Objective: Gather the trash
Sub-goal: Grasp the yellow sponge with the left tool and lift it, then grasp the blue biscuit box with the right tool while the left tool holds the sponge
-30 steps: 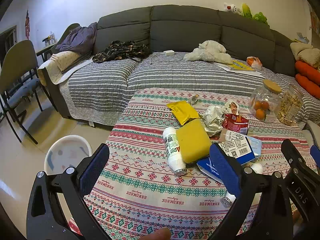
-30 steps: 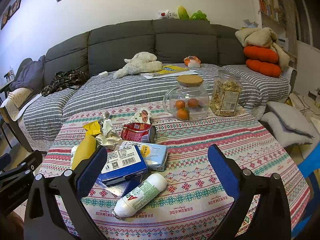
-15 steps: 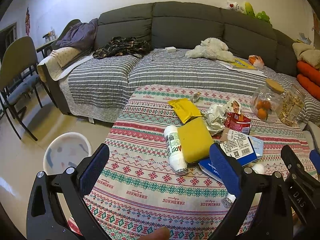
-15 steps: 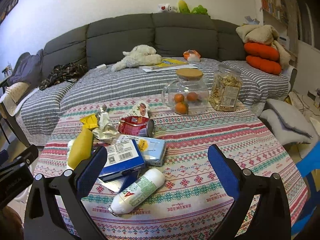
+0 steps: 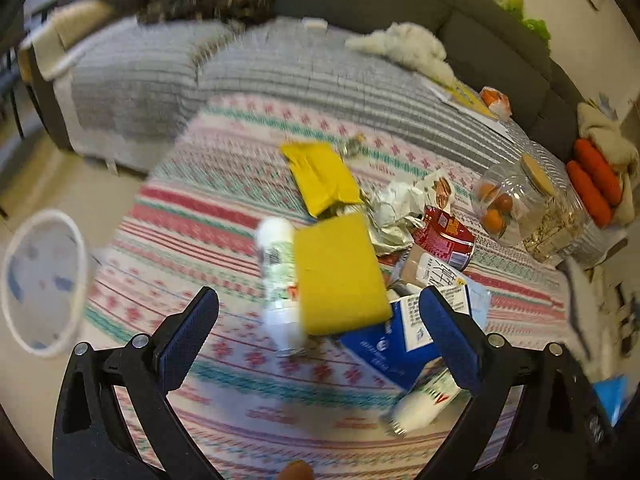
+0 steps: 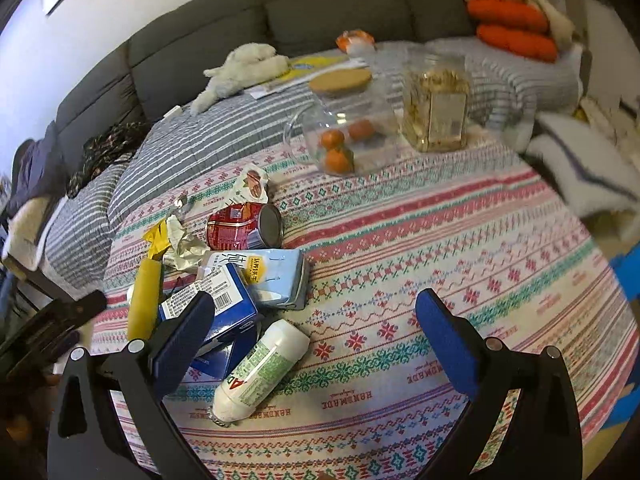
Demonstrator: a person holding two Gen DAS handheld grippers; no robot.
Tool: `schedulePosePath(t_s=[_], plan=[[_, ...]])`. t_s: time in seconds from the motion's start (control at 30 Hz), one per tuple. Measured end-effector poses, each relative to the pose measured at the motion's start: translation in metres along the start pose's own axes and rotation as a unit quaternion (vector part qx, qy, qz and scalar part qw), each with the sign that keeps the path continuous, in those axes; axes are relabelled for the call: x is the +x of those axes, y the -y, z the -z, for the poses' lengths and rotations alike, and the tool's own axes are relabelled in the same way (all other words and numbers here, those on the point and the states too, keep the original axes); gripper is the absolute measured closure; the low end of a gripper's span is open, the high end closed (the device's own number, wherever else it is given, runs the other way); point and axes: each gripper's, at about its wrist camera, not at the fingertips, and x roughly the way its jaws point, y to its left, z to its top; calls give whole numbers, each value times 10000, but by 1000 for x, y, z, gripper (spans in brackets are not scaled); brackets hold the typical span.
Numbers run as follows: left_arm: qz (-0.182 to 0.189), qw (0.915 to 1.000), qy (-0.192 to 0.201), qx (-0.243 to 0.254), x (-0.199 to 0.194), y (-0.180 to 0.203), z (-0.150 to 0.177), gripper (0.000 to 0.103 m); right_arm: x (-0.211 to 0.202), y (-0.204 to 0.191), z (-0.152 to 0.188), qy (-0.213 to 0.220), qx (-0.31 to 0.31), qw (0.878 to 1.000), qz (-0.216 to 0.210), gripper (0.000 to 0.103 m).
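Left gripper (image 5: 318, 312): jaws spread wide, nothing between them, hovering over the near edge of the table; the view is blurred.
Right gripper (image 6: 314, 320): jaws wide apart, empty, above the near side of the table.
Table (image 6: 460, 248): covered with a patterned cloth in red, teal and white bands.
Trash pile: clustered on the left half of the table in the right wrist view.
Yellow sponge (image 5: 340, 276): lies flat, touching a white bottle (image 5: 278, 276) on its left.
Yellow wrapper (image 5: 320, 176): just beyond the sponge, on the far side.
Crumpled foil (image 5: 394, 216): right of the wrapper, beside a red can (image 6: 244, 227) lying on its side.
Blue carton (image 6: 218, 308): leans on a pale blue pack (image 6: 272, 276); the left finger of the right gripper partly hides it.
Second white bottle (image 6: 260, 372): lies on its side, nearest, between the right gripper's fingers.
Glass jar with oranges (image 6: 344, 128): far side, cork lid, beside a jar of snacks (image 6: 436, 108).
White bin (image 5: 42, 280): on the floor, left of the table.
Sofa (image 6: 320, 12): grey, behind the table.
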Motion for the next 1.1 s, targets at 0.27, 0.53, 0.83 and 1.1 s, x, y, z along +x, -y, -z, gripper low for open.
schedulePosePath(t_s=[0.27, 0.53, 0.83, 1.1], plan=[[-257, 9989, -321, 206, 41, 15, -18, 28, 19, -1, -2, -384, 163, 9991, -26, 5], [-56, 9974, -56, 720, 23, 18, -10, 55, 44, -16, -2, -870, 477, 9950, -149, 5], [-408, 9905, 895, 959, -42, 5, -4, 55, 69, -65, 11, -1121, 307, 9930, -226, 5], [-455, 9962, 618, 412, -43, -34, -6, 54, 99, -89, 20, -1402, 216, 9896, -229, 13]])
